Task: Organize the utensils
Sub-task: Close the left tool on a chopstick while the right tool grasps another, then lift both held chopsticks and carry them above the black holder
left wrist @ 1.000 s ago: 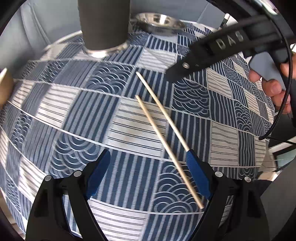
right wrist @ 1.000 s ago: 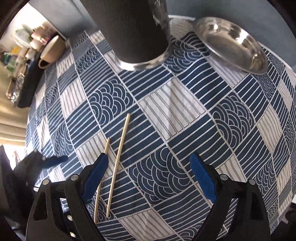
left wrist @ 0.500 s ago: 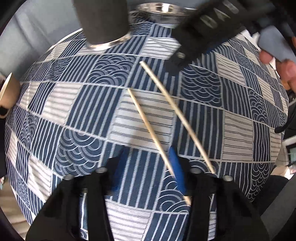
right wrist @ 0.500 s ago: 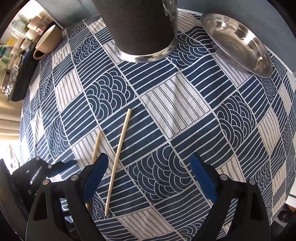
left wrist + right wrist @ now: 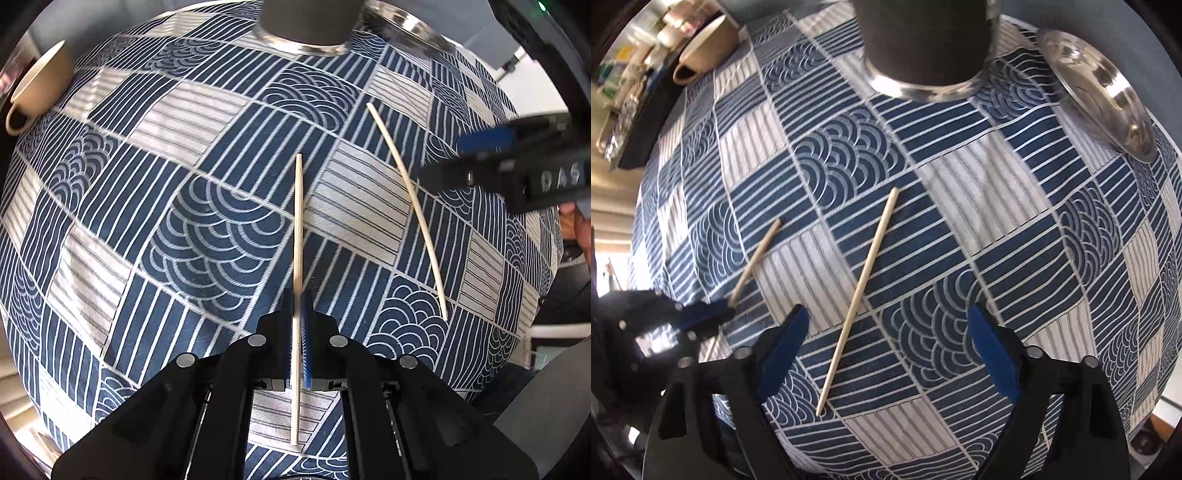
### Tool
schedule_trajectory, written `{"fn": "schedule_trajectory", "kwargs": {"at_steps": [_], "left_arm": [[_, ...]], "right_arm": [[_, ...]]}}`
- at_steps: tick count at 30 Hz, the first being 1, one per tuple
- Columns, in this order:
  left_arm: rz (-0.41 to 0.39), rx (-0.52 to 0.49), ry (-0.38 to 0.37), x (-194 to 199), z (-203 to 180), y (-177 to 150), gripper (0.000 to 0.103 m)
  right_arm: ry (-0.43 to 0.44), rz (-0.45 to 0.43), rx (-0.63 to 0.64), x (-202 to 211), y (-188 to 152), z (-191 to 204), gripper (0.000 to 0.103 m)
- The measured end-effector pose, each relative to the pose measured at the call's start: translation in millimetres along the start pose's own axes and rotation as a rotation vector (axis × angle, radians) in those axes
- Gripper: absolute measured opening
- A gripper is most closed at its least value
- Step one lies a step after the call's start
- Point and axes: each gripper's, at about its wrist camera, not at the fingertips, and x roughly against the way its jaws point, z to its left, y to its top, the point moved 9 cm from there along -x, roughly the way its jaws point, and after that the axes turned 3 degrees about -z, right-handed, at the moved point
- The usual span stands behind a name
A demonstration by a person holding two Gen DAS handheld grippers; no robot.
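Observation:
Two pale wooden chopsticks lie on the blue patterned tablecloth [image 5: 207,229]. My left gripper [image 5: 298,295] points steeply down and is shut on the left chopstick [image 5: 299,221] near its lower half. In the right wrist view that gripper [image 5: 726,313] shows at the left edge, pinching the same chopstick [image 5: 757,258]. The other chopstick [image 5: 864,284] lies slanted between the jaws of my right gripper [image 5: 888,319]. Those jaws are closing, and their blue pads [image 5: 786,343] stand clear of the stick. From the left wrist this second chopstick [image 5: 406,192] lies beside the right gripper [image 5: 480,162].
A dark cylindrical holder with a steel base [image 5: 927,44] stands at the far side of the cloth. A steel plate [image 5: 1104,107] sits to its right and a beige mug [image 5: 705,48] to its left. A person's fingers [image 5: 576,221] hold the right tool.
My left gripper moved over the left chopstick and shut on it. My right gripper shifted left until the other chopstick lay between its jaws, which have narrowed a little.

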Motion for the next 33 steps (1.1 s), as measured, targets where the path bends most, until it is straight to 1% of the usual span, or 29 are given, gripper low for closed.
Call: {"fn": "schedule_trajectory", "kwargs": {"at_steps": [1,3,5,6,7,10,12,13,15,17,18,19,21,22,25,27,31,33], "left_arm": [[0.001,0.01,0.001,3.3,3.0,0.5,0.005],[-0.005,0.028,0.011,12.4,15.7,-0.5,0.005],[-0.004,0.058,-0.006,19.5,22.4,-0.9,0.005],[-0.015,0.073,-0.017,23.0,26.5,0.0,0.005],[-0.022,0.078,-0.016,27.5,28.4,0.6,0.005],[-0.044,0.09,-0.009,35.7,38.3,3.3,0.005],[-0.055,0.115,-0.026,41.0,43.7,5.7,0.005],[-0.059,0.122,-0.03,43.0,44.4,7.1,0.005],[-0.068,0.125,-0.028,46.4,46.1,10.8,0.005],[-0.072,0.129,-0.033,50.3,48.9,11.5,0.005],[-0.073,0.131,-0.034,49.1,45.0,14.4,0.005],[-0.074,0.129,-0.032,48.0,43.2,17.1,0.005],[-0.076,0.127,-0.032,49.7,42.8,19.4,0.005],[-0.077,0.127,-0.033,50.0,41.8,20.3,0.005],[-0.081,0.123,-0.031,54.1,40.7,22.6,0.005],[-0.084,0.123,-0.034,56.8,39.6,24.7,0.005],[-0.08,0.115,-0.026,59.7,36.6,28.8,0.005],[-0.081,0.111,-0.031,62.7,33.5,30.4,0.005]], "right_arm": [[0.002,0.014,0.002,-2.7,-1.3,2.9,0.066],[-0.006,0.035,0.01,-7.9,-2.7,9.2,0.062],[-0.019,0.056,0.015,-14.5,-3.9,14.4,0.054],[-0.028,0.07,0.017,-19.0,-5.3,16.2,0.054],[-0.038,0.082,0.02,-23.1,-7.2,18.3,0.055],[-0.113,0.07,0.079,-26.0,-7.5,26.4,0.054],[-0.113,0.056,0.095,-25.8,-6.6,29.7,0.052],[-0.112,0.052,0.104,-25.4,-6.5,30.1,0.05],[-0.107,0.037,0.113,-23.0,-6.7,27.8,0.042],[-0.106,0.023,0.1,-19.2,-7.8,20.1,0.022],[-0.107,0.02,0.094,-18.3,-10.1,14.4,0.017],[-0.105,0.019,0.086,-17.5,-9.8,9.6,0.008],[-0.068,0.021,0.063,-17.0,-9.9,2.0,0.007],[-0.053,0.021,0.044,-16.5,-9.9,-2.6,0.005],[0.016,0.021,-0.025,-13.2,-15.0,-17.9,0.004],[0.044,0.019,-0.053,-10.1,-18.8,-27.6,0.004],[0.131,-0.013,-0.107,3.5,-22.8,-35.9,0.004],[0.153,-0.03,-0.113,12.9,-24.1,-41.9,0.004]]}}
